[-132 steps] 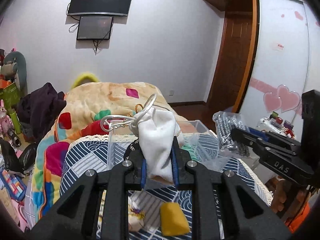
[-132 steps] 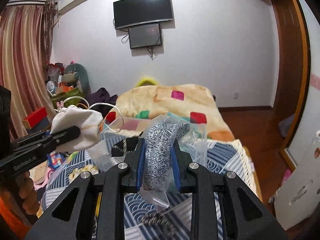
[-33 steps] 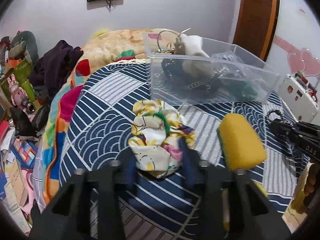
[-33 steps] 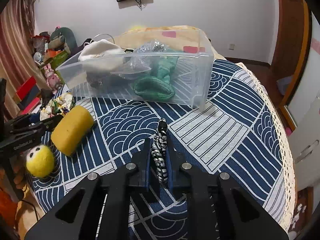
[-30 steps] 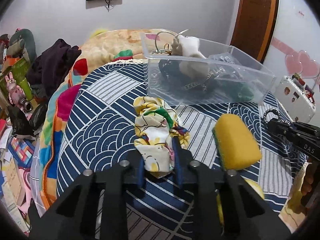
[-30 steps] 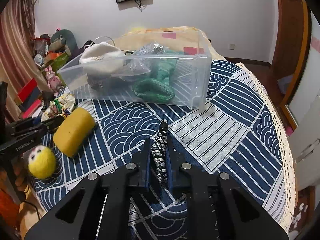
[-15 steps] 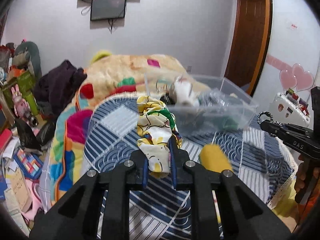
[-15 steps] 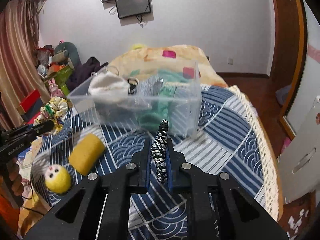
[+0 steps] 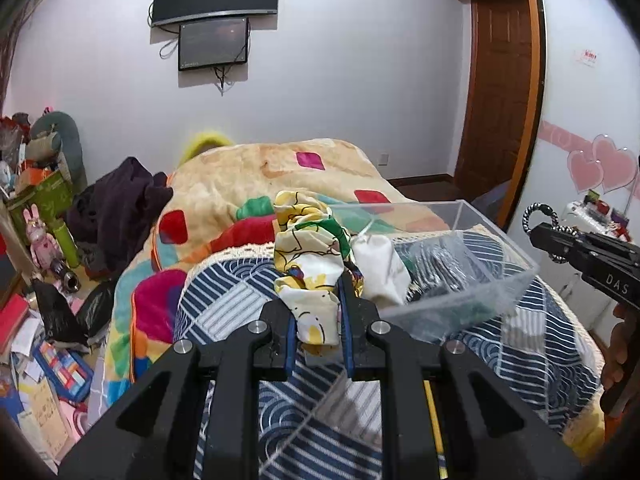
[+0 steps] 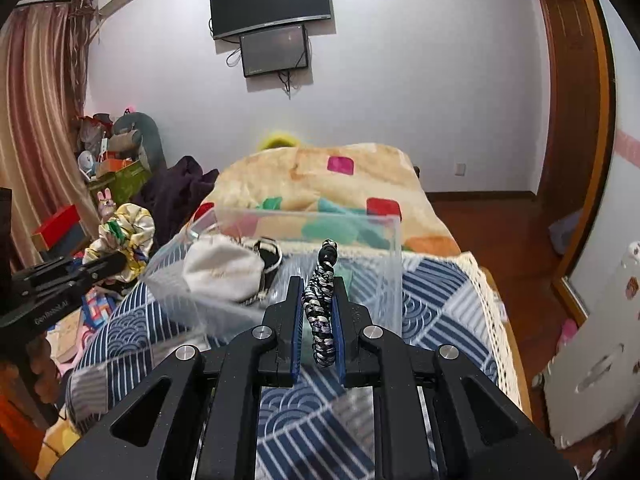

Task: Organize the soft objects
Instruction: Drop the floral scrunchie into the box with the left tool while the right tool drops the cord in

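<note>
My left gripper [image 9: 318,300] is shut on a yellow patterned cloth scrunchie [image 9: 310,248] and holds it in the air at the left end of the clear plastic bin [image 9: 480,280]. My right gripper [image 10: 318,304] is shut on a black-and-white braided cord [image 10: 320,296], held up in front of the bin [image 10: 384,280]. The bin holds a white pouch [image 10: 222,268], a bagged grey item and green things. Each gripper shows in the other's view: the right gripper [image 9: 538,236] at the far right, the left gripper [image 10: 120,260] at the left with the scrunchie [image 10: 124,236].
The bin stands on a table with a blue-and-white patterned cloth [image 9: 520,344]. A bed with a colourful blanket [image 9: 256,176] lies behind it. Cluttered boxes and toys [image 9: 44,216] fill the floor at the left. A wooden door [image 9: 496,92] is at the right.
Both grippers have risen from the tabletop with their items and now sit higher, close to the bin. The yellow sponge and felt ball have dropped out of view.
</note>
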The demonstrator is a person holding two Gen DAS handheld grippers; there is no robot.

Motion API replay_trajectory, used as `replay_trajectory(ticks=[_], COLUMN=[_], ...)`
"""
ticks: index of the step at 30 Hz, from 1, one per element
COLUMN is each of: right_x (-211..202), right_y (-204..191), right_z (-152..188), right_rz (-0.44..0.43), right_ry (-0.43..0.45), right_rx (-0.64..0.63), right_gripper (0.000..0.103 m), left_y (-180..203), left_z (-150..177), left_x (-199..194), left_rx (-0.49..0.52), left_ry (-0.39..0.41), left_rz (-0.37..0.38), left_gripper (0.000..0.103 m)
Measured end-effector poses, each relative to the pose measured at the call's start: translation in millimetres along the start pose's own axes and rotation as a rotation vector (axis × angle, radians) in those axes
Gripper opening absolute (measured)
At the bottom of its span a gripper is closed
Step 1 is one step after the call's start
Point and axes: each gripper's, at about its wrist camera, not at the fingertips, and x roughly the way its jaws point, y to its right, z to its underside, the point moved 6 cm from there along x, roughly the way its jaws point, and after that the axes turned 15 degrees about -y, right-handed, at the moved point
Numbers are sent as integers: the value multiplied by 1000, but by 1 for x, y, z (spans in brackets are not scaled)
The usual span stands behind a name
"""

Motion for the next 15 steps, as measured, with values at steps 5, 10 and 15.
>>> replay_trajectory(ticks=[5, 10, 15], right_x=[30, 53, 75], right_y=[-1, -18, -37], right_z=[-12, -19, -22], right_rz=[-9, -54, -61], right_ry=[-27, -81, -142], right_rx=[11, -34, -95], right_gripper=[12, 12, 12], left_y=[3, 13, 20], left_z=[-3, -5, -7], left_x=[25, 43, 52], left_rx=[14, 53, 77], left_ry=[-35, -66, -74], left_rz=[-27, -27, -39], left_gripper=[17, 17, 17])
